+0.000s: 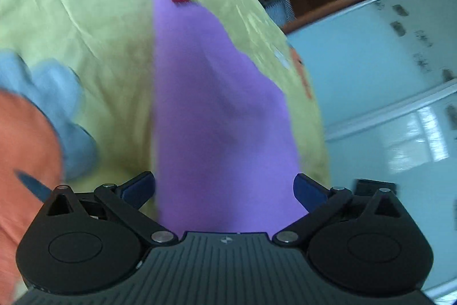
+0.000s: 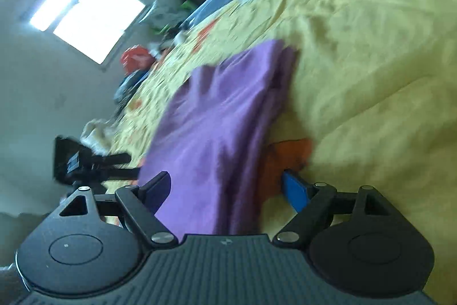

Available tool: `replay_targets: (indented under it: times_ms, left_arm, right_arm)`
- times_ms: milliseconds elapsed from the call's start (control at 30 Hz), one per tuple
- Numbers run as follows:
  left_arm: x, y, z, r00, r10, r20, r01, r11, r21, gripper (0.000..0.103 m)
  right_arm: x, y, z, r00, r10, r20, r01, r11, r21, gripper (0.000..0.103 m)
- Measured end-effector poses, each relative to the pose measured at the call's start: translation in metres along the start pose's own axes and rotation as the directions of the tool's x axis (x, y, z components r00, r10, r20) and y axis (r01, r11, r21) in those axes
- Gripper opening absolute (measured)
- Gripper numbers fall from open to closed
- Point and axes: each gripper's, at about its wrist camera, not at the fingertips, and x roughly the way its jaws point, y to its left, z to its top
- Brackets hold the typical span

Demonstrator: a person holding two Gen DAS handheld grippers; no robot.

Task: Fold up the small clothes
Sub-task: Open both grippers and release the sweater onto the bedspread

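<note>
Purple cloth (image 1: 217,110) runs between the spread fingers of your left gripper (image 1: 224,190) and right gripper (image 2: 225,190), draped loosely over the yellow bed (image 2: 371,62), neither pinching it, seemingly ready for a fold

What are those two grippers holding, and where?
Cannot be told. The purple cloth runs between the spread fingers of the left gripper and right gripper, but no pinch shows.

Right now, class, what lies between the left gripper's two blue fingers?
The purple cloth garment fills the gap between the fingers, seen in the left wrist view.

A yellow bedsheet (image 2: 371,47), a bright window (image 2: 85,16), a glossy wardrobe (image 1: 385,76).
</note>
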Motion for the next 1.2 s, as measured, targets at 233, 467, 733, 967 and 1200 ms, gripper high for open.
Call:
replay_targets:
  times_ms: [233, 467, 733, 967, 1200]
  left_arm:
    - [0.015, -0.013, 0.005, 0.986, 0.141, -0.086, -0.142, 0.990, -0.010, 0.035]
    - [0.001, -0.035, 0.007, 0.960, 0.261, -0.106, -0.258, 0.965, 0.046, 0.025]
    - [-0.052, -0.048, -0.019, 0.939, 0.329, -0.100, -0.324, 0.944, 0.063, 0.024]
    - [-0.083, -0.035, -0.105, 0.919, 0.371, -0.131, -0.366, 0.928, 0.062, 0.030]
    - [-0.115, -0.041, -0.150, 0.865, 0.493, 0.098, -0.500, 0.863, 0.076, 0.050]
  right_arm:
    - [0.032, 0.028, -0.001, 0.990, -0.139, -0.027, 0.138, 0.989, -0.054, 0.025]
    - [0.043, 0.077, -0.010, 0.973, -0.230, 0.015, 0.230, 0.970, -0.084, 0.013]
    - [0.023, 0.125, -0.052, 0.988, -0.148, 0.035, 0.151, 0.984, -0.091, 0.012]
    - [0.018, 0.131, -0.122, 0.992, -0.122, 0.016, 0.123, 0.987, -0.100, 0.013]
    - [-0.009, 0.151, -0.163, 0.909, -0.368, 0.197, 0.410, 0.875, -0.257, 0.054]
